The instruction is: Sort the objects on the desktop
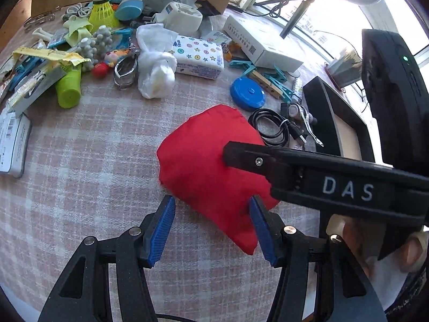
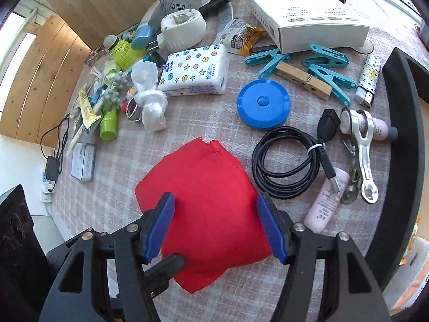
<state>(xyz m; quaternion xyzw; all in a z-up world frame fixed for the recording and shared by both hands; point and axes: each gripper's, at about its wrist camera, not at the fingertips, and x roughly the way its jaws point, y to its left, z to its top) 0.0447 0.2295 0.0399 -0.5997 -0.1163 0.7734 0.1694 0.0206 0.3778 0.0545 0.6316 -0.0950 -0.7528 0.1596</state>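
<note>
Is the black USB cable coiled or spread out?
Coiled: the black USB cable lies looped on the checked tablecloth, bound by a white tie.

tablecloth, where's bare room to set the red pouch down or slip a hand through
Bare checked tablecloth lies left of the red pouch, bordered by the lime tube and the tin. Crowded: the far clutter pile, and right of the pouch, where the black cable and blue tape measure sit.

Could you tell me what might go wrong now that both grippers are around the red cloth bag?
The two grippers, left and right, crowd one red bag and could collide. The coiled black cable lies right beside the bag and might get dragged along.
</note>
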